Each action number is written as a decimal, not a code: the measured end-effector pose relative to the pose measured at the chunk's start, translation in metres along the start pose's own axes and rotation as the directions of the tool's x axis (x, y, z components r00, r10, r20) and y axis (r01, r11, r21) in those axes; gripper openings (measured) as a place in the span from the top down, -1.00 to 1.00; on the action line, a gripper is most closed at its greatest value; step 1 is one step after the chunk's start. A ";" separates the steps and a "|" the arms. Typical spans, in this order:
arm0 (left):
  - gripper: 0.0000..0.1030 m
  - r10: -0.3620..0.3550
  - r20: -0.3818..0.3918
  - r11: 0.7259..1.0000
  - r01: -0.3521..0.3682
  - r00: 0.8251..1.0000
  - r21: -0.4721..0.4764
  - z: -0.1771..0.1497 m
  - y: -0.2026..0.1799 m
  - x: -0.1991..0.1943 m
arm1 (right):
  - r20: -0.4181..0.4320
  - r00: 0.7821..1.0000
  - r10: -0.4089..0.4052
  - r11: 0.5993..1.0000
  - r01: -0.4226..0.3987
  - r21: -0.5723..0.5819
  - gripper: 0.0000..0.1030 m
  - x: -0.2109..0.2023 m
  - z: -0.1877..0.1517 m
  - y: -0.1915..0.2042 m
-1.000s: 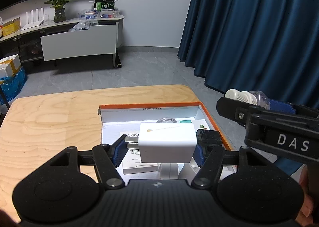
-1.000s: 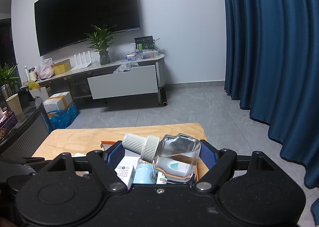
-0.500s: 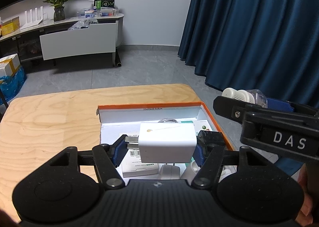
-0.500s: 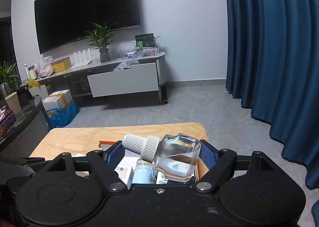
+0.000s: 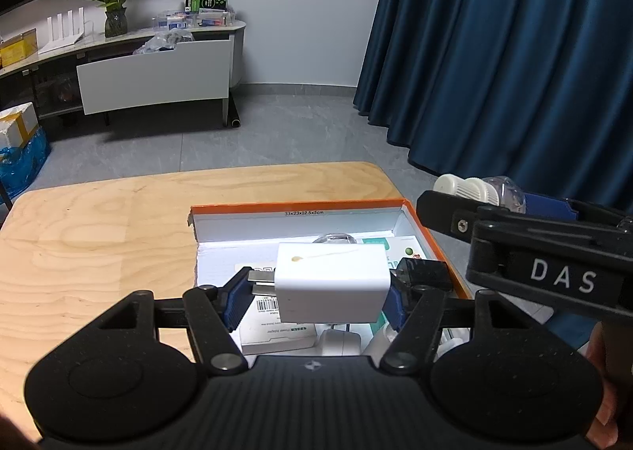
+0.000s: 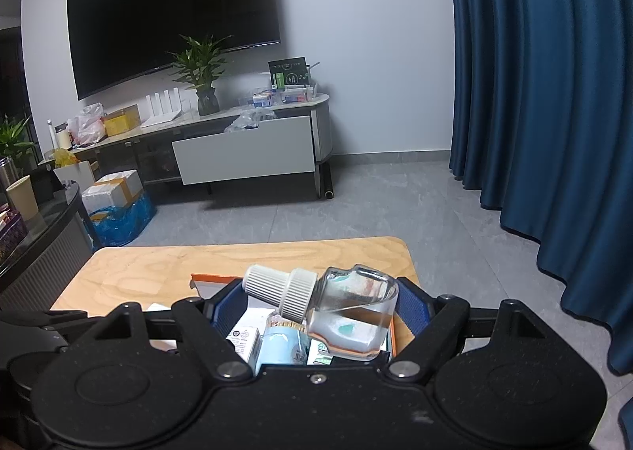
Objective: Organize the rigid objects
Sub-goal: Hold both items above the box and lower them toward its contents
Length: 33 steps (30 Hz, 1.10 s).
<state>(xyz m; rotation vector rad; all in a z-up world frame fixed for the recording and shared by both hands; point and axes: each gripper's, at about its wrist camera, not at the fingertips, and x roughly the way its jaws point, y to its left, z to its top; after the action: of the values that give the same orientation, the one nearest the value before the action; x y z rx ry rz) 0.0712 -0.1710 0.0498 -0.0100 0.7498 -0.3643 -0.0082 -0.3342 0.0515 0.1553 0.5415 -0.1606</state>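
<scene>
Left wrist view: left gripper (image 5: 316, 291) grips a white charger (image 5: 330, 281) above the box (image 5: 296, 208); right gripper (image 6: 322, 301) clasps a tilted bottle (image 6: 348, 315).

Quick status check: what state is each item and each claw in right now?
Left claw: shut on the white charger, above the box.
White charger: gripped, lying level, prongs pointing left.
Right claw: shut on the glass bottle.
Glass bottle: gripped, tilted on its side, white cap on, partly full of liquid.
Orange box: open, on the wooden table, several items inside.
</scene>
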 end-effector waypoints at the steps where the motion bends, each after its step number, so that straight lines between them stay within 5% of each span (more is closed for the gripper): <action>1: -0.29 0.000 -0.001 1.000 0.000 1.000 0.000 0.000 0.000 0.001 | -0.001 1.000 -0.001 1.000 0.001 0.000 -0.85 0.001 0.000 0.000; 33: -0.29 -0.001 -0.008 1.000 0.001 1.000 0.008 0.001 -0.001 0.009 | -0.017 1.000 -0.011 1.000 0.011 -0.005 -0.85 0.015 0.002 0.003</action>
<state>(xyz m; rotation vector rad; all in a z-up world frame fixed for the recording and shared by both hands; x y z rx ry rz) 0.0779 -0.1755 0.0447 -0.0016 0.7564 -0.3683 0.0065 -0.3331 0.0458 0.1495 0.5594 -0.1685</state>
